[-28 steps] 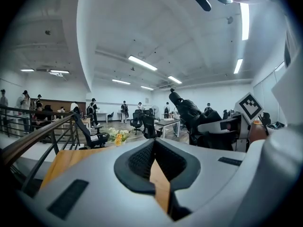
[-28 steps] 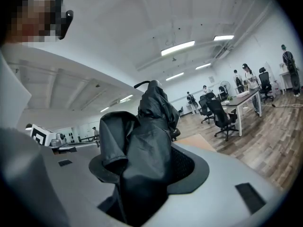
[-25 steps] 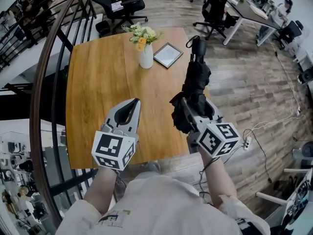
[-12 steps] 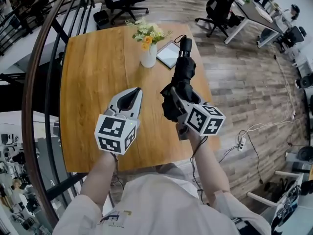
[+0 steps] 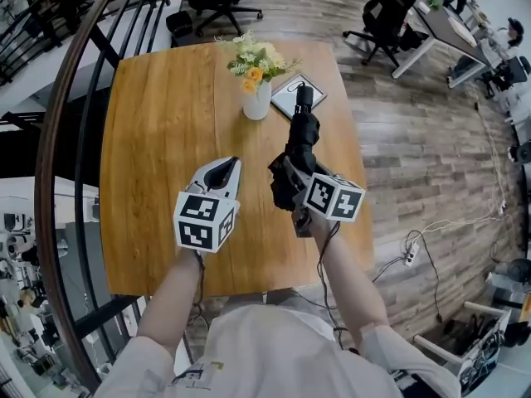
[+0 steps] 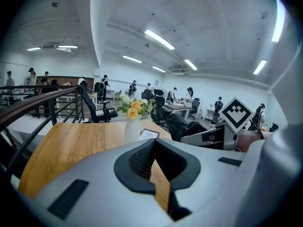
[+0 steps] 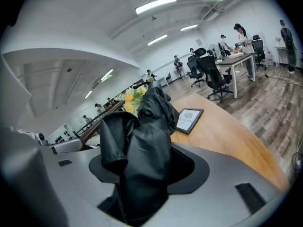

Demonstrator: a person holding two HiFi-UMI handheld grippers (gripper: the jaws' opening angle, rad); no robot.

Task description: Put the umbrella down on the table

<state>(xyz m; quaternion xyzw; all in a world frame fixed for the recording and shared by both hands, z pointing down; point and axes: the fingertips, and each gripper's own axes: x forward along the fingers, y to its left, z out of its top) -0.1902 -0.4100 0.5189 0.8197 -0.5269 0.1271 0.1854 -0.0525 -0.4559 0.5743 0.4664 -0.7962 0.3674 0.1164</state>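
Carrying the umbrella (image 5: 302,133) inward past the table's (image 5: 158,148) right edge | my right gripper (image 5: 292,179) clamps it | left gripper (image 5: 224,171) closed, empty | not down yet

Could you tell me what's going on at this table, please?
A person holds a tool in each hand over a wooden table. The right tool is shut on a folded black umbrella, which points toward a flower vase and a picture frame and is not yet laid down. The left tool is shut on nothing, beside it.
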